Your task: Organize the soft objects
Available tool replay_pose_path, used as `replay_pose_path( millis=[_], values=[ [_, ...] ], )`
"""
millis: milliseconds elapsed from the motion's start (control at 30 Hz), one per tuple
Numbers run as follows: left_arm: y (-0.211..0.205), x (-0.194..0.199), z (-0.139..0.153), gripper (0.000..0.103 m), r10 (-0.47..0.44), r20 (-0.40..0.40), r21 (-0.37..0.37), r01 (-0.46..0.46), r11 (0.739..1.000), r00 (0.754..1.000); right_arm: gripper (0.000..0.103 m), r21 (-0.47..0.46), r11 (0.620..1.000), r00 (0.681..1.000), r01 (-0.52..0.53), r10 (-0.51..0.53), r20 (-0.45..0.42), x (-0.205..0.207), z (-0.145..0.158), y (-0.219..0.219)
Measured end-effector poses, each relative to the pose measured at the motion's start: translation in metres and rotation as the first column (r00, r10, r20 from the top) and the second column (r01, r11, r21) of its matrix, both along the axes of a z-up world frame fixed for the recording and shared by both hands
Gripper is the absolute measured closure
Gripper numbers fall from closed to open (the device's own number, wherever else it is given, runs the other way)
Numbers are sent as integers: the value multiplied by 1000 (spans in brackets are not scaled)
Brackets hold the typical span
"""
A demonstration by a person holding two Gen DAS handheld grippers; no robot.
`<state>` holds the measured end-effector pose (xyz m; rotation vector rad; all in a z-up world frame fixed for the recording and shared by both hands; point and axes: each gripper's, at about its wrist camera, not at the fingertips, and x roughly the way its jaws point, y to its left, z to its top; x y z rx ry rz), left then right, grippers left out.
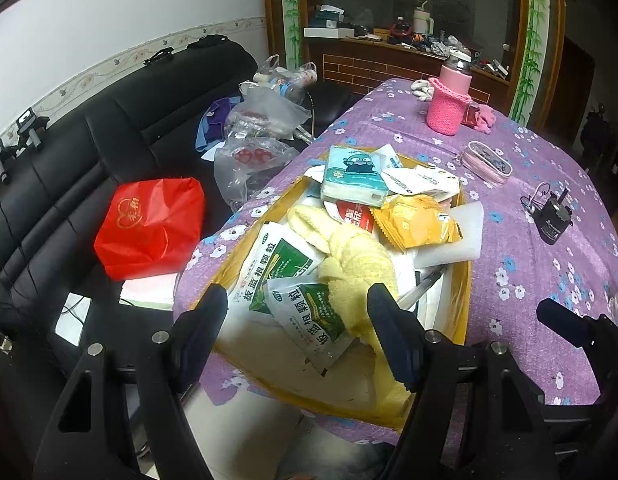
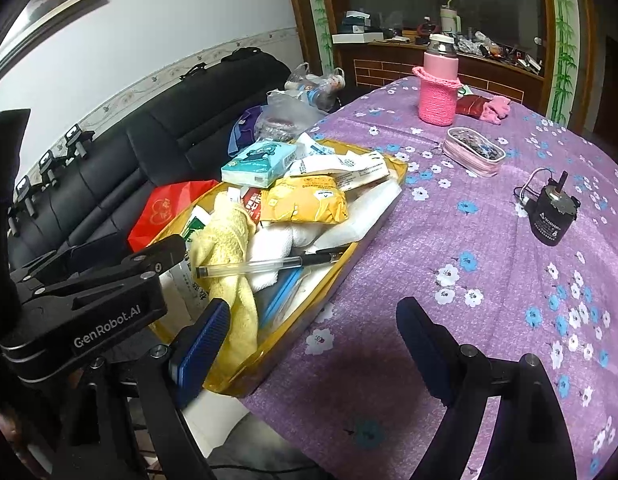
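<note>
**Both grippers gaped over the tray**

The left gripper (image 1: pixel 297 320) hung jaws apart, empty, above the yellow towel (image 1: pixel 349 268) in the yellow tray (image 2: pixel 329 292). The right gripper (image 2: pixel 313 324) stood equally wide near the tray's edge. Farther off sat the tissue pack (image 1: pixel 353 176) and pink bottle (image 2: pixel 439 88).

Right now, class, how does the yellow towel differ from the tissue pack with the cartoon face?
The yellow towel is loose, crumpled cloth draped along the yellow tray; the tissue pack is a neat wrapped block.
The towel is plain yellow; the tissue pack is teal and white with a printed cartoon.
A pen lies across the towel; nothing lies on the pack.
Both sit in the tray.
</note>
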<state>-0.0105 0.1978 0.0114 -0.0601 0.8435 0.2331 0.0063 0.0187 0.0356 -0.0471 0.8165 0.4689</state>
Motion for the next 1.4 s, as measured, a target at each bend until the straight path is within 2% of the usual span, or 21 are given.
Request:
replay_pose_path(
  millis=[133, 467, 1400],
  values=[
    [10, -5, 5, 31, 35, 40, -10, -34, 999, 999, 17, -5, 1000, 1000, -9, 9, 5, -1, 0, 1],
    [12, -4, -3, 31, 34, 7, 5, -34, 999, 999, 17, -4, 1000, 1000, 11, -11, 0, 4, 0, 0],
    [14, -3, -14, 31, 27, -20, 14, -27, 1000, 999, 17, -12, 1000, 1000, 7, -7, 5, 8, 6, 4]
  ],
)
